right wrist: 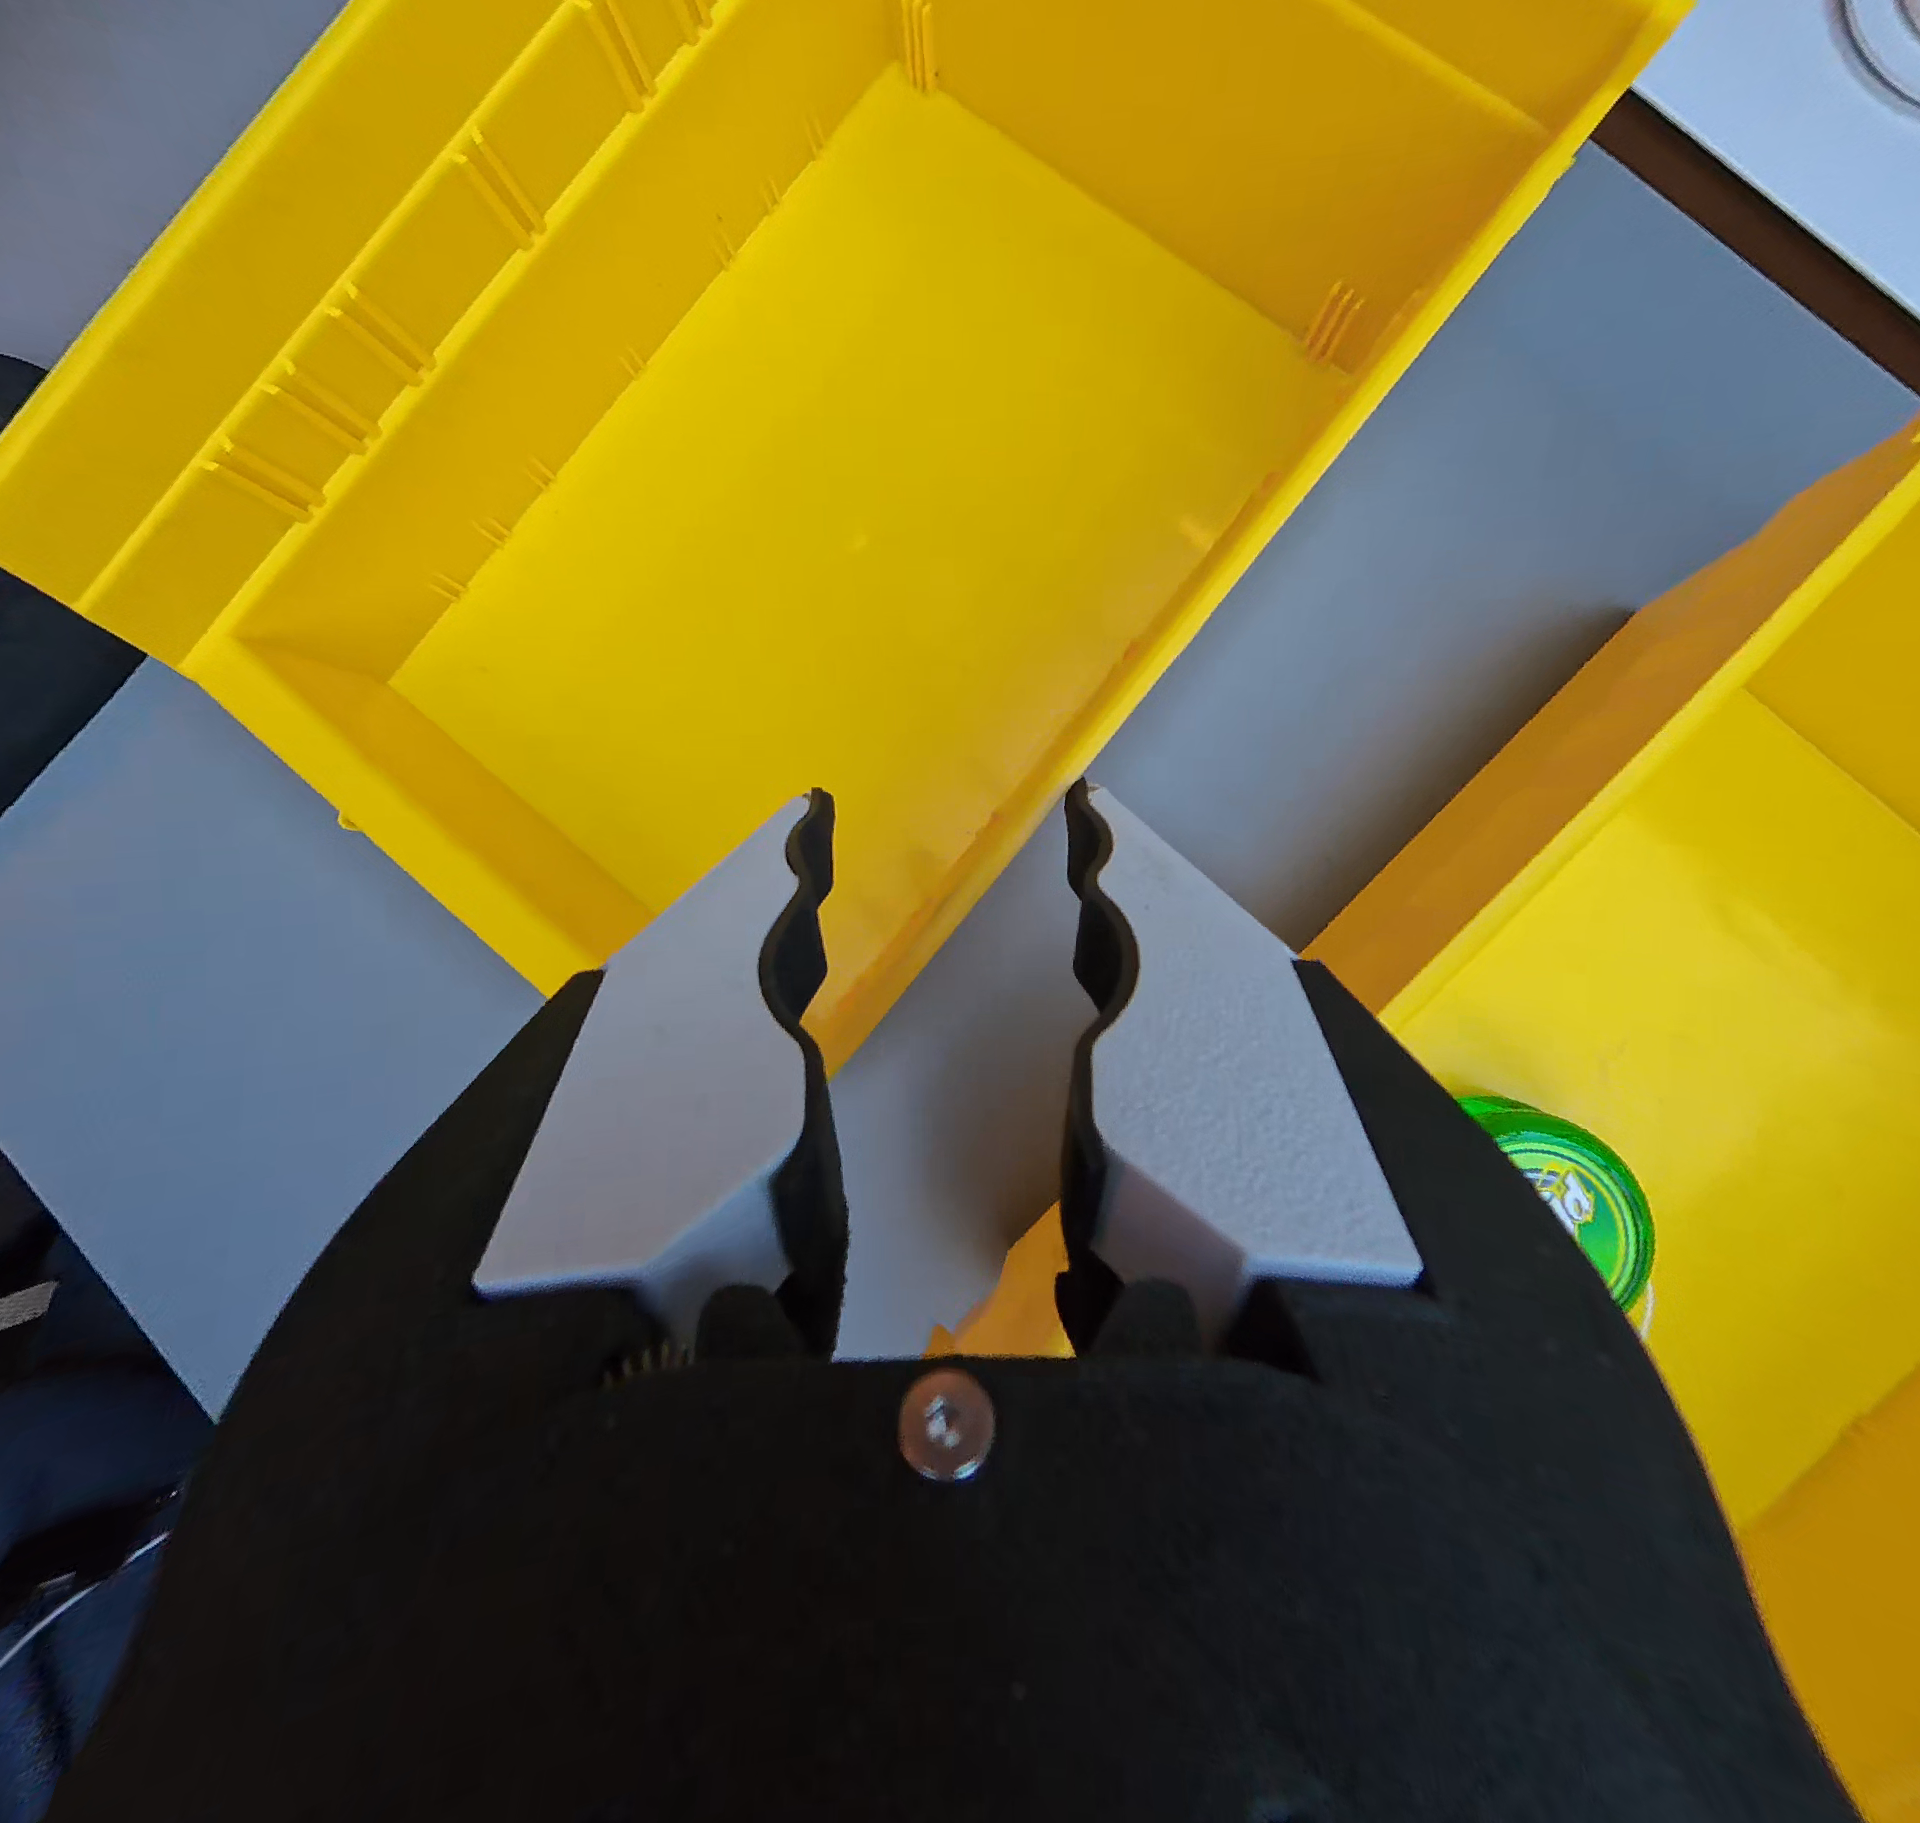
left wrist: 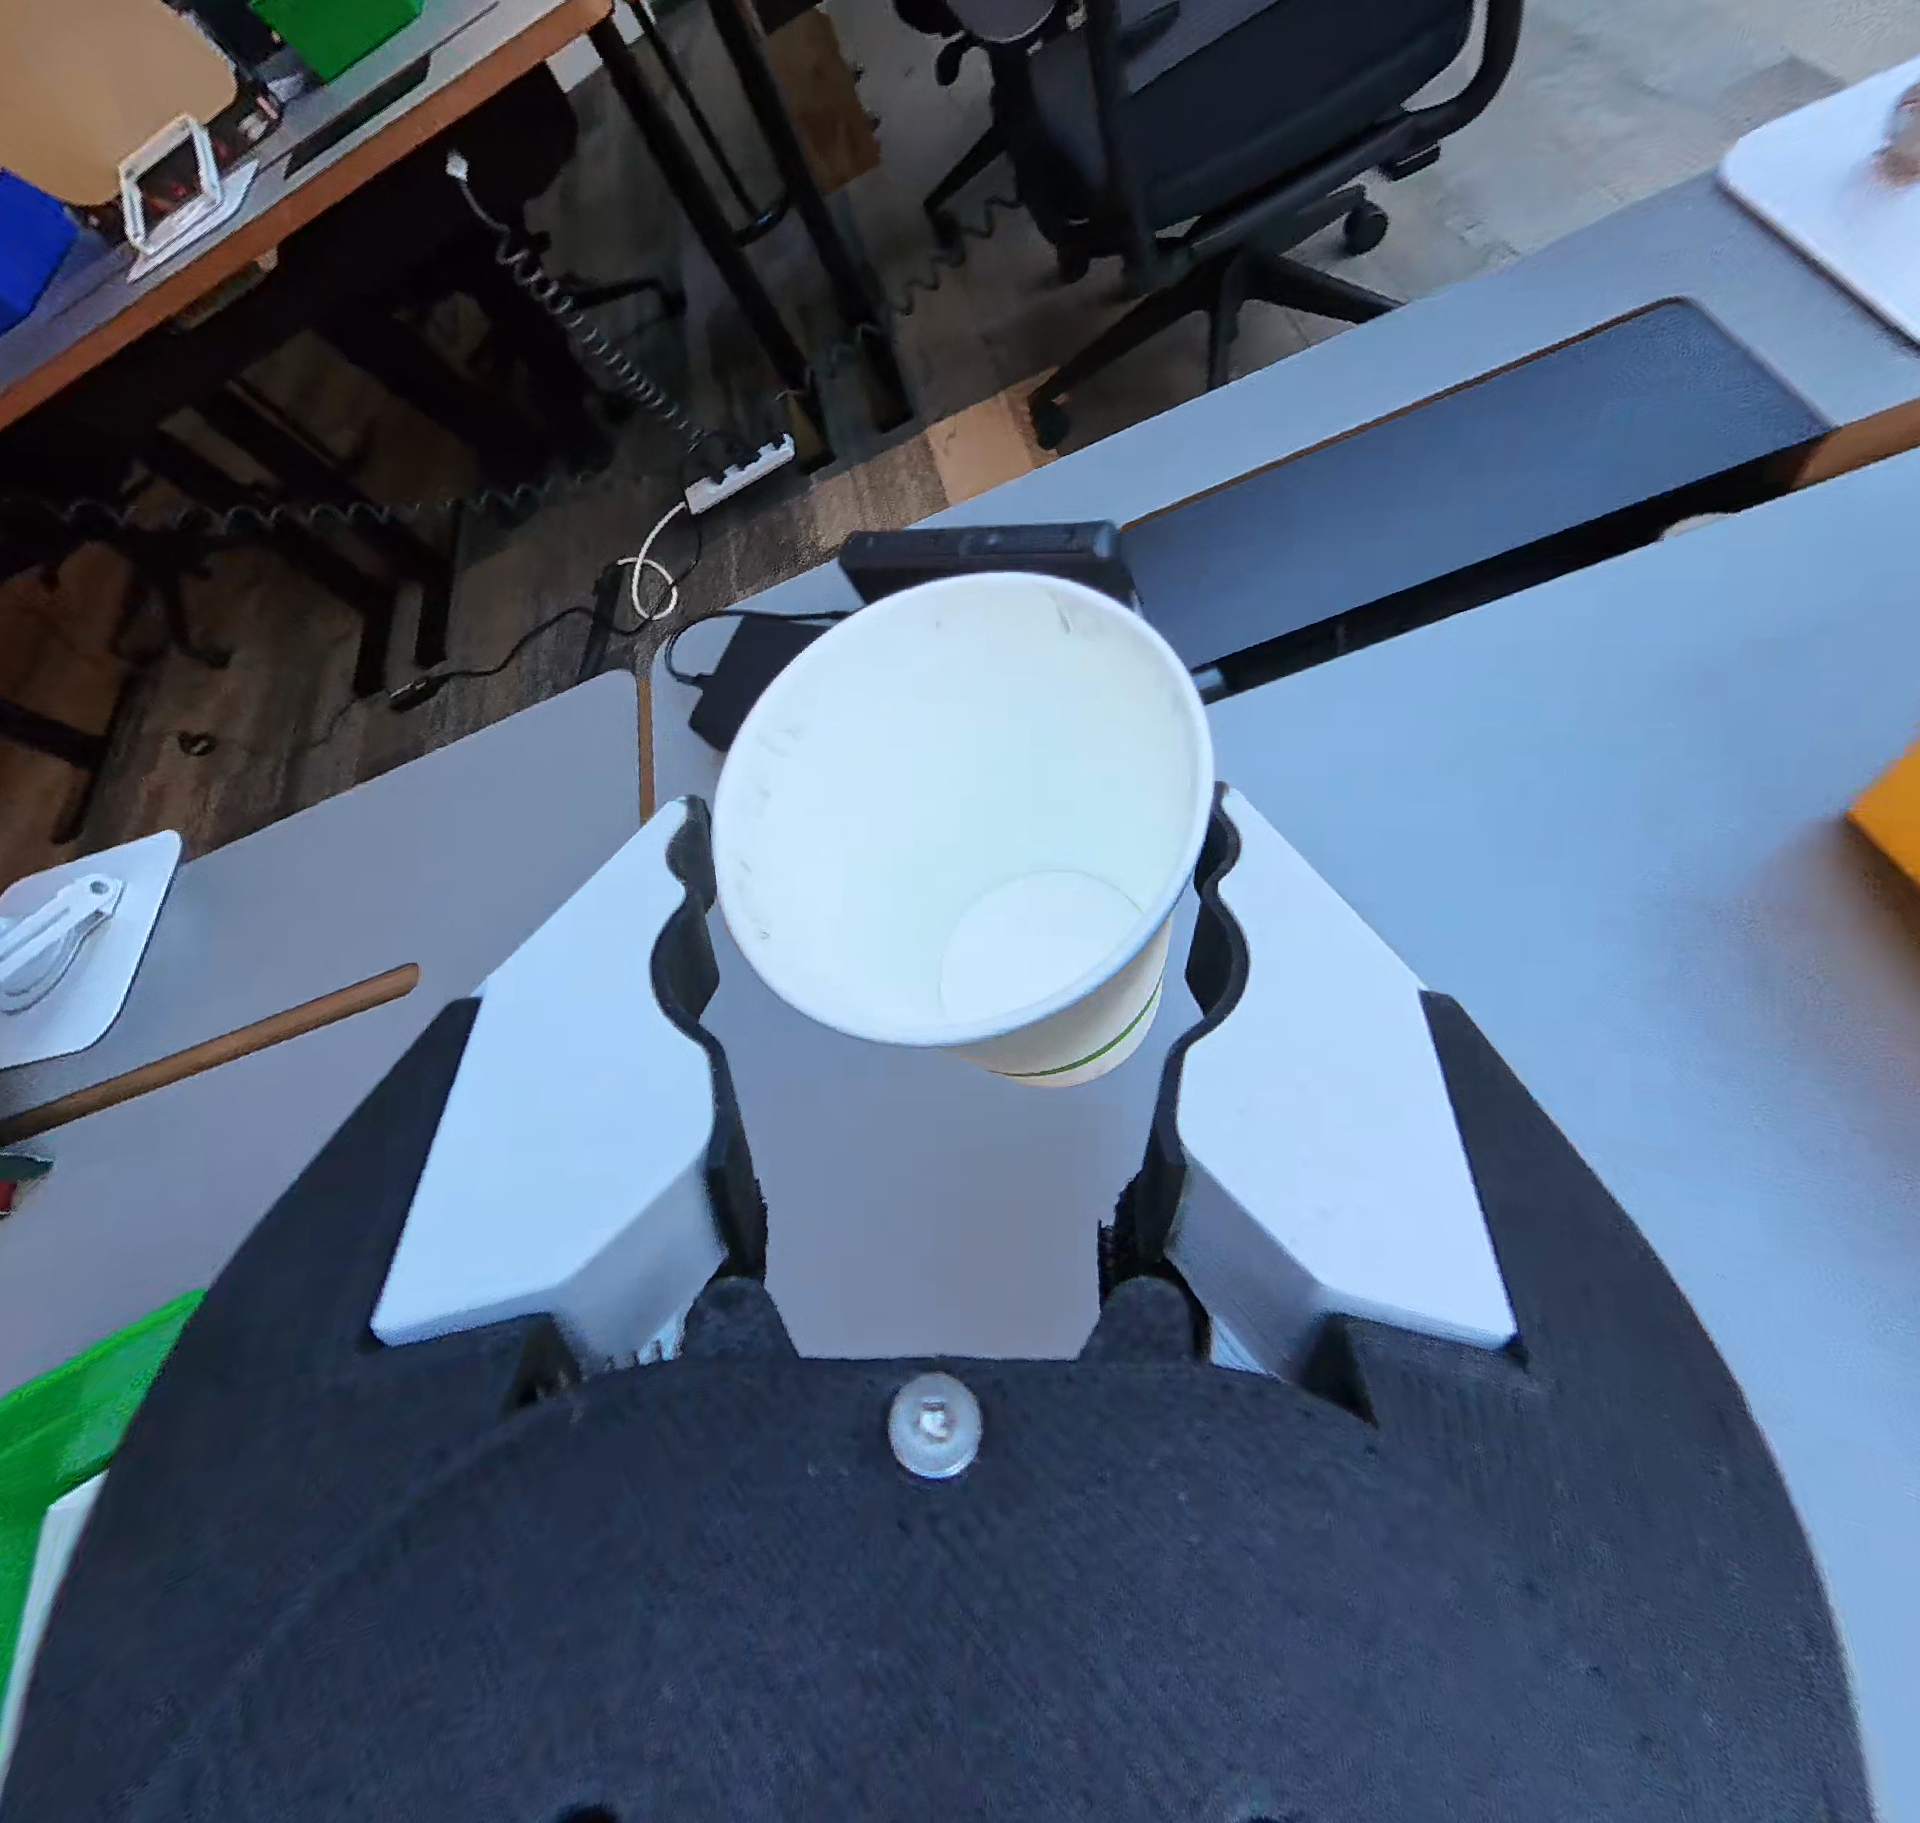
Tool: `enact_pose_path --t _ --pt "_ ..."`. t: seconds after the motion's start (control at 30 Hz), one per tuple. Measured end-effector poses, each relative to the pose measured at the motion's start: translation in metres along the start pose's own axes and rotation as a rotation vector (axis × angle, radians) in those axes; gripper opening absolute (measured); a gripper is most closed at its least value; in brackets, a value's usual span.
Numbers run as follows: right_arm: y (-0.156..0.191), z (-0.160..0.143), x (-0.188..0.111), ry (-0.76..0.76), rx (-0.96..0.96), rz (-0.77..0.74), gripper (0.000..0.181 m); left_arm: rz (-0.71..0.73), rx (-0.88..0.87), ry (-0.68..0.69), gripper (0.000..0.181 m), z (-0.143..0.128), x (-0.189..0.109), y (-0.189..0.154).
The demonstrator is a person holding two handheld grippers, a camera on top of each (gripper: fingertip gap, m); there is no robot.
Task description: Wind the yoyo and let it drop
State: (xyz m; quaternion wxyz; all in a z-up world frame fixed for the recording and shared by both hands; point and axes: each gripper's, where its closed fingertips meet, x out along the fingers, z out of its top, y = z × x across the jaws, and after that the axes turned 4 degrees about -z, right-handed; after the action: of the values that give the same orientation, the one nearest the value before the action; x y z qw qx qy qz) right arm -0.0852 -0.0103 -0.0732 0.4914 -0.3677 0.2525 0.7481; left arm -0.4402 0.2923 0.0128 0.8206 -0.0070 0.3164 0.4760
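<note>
Over the grey worktop point(left wrist: 1507, 890), the left claw point(left wrist: 961, 817) held a white paper cup point(left wrist: 956, 807) tilted between its fingers, mouth toward the camera. Further right, the right claw point(right wrist: 945, 807) hung part-open and empty above an empty yellow bin point(right wrist: 1091, 38), while the green yoyo point(right wrist: 1569, 1202) lay in a second yellow bin point(right wrist: 1714, 994) just beside it. Winding looked not yet begun; the next move would call for the right claw to swing over and grip the yoyo.
</note>
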Motion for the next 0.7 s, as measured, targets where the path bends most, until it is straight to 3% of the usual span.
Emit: enact_pose_path --t 0.3,0.7 --pt "-0.001 0.000 -0.001 -0.004 -0.032 -0.050 0.045 0.091 -0.055 -0.012 0.093 -0.048 0.060 0.051" --pt "-0.003 0.003 0.002 0.006 -0.031 -0.082 0.045 0.129 -0.023 -0.031 0.093 -0.064 0.077 0.057"
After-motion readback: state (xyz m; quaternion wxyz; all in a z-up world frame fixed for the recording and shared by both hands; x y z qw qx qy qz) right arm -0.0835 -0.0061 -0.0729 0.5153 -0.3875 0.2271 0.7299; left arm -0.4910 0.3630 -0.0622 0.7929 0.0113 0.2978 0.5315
